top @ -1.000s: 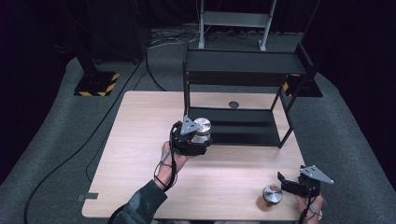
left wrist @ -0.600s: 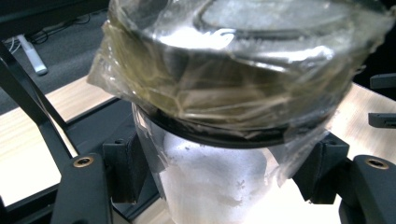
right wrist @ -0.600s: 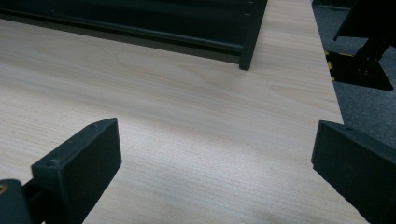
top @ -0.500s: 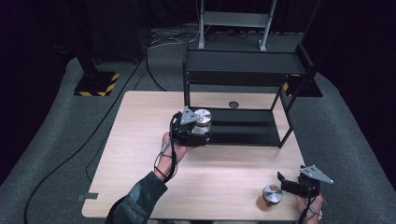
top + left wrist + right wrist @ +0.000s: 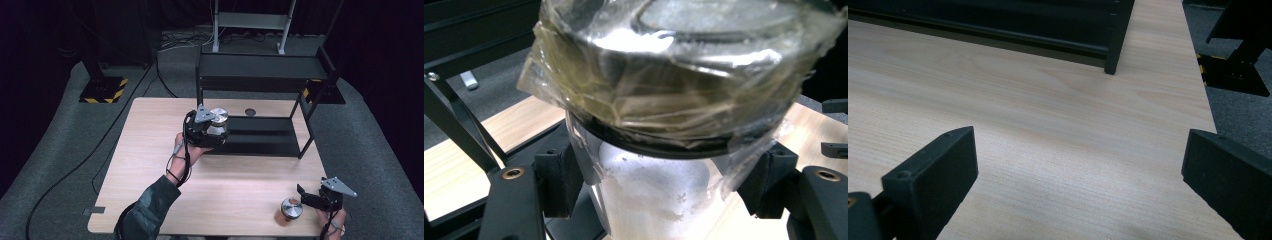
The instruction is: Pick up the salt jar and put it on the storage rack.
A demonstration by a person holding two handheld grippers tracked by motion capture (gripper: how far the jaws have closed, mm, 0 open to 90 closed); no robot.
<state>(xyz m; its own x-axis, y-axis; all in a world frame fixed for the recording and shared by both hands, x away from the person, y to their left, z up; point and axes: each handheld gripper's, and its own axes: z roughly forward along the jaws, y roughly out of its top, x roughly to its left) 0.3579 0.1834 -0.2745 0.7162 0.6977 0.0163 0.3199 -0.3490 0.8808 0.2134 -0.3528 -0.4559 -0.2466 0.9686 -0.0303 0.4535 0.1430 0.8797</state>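
A lidded jar is carried toward the black rack

The clear jar [image 5: 659,200], holding white powder under a tape-wrapped metal lid, is pinched between the jaws of the left gripper [image 5: 210,131], held above the pale wood surface [image 5: 150,140] at the rack's [image 5: 260,135] lower shelf. Setting it squarely there is judged next. The right gripper [image 5: 320,199] is held spread beside a second jar [image 5: 291,208].
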